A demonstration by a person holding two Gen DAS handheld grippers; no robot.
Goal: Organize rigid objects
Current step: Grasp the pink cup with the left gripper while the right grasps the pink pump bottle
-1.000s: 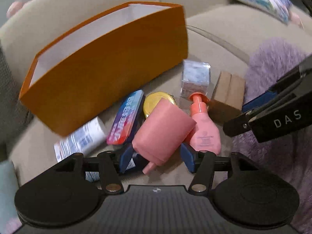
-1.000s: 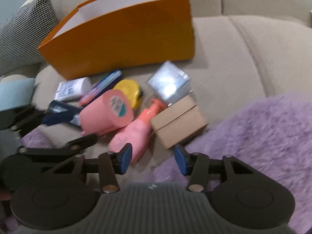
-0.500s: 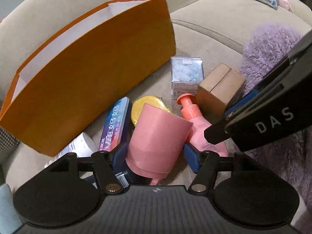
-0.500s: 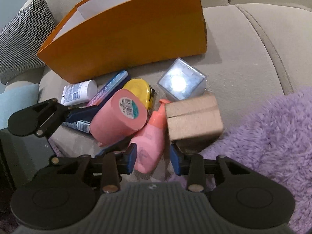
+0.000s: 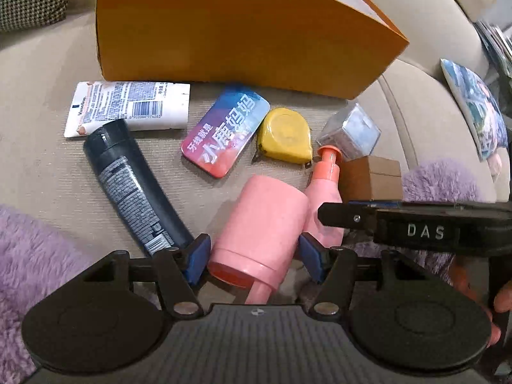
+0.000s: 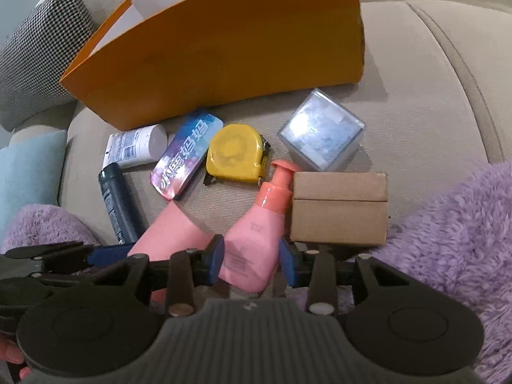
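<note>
On the beige sofa seat [image 6: 416, 73] an orange box [image 6: 224, 51] stands at the back w/ small items lying in front. Left hand-held gripper [image 5: 252, 257] straddles a pink cup [image 5: 259, 233] on its side; can't tell if pads press. Right hand-held gripper [image 6: 251, 260] brackets a pink pump bottle [image 6: 256, 233], pads at its sides, contact unclear.

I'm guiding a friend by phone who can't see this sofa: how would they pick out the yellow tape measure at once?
Start at the big orange cardboard box standing on the beige sofa seat; a row of small items lies in front of it. Between the flat blue-and-pink tin and the clear plastic cube lies the tape measure. It is the only yellow thing, a rounded palm-shaped case lying flat.
</note>
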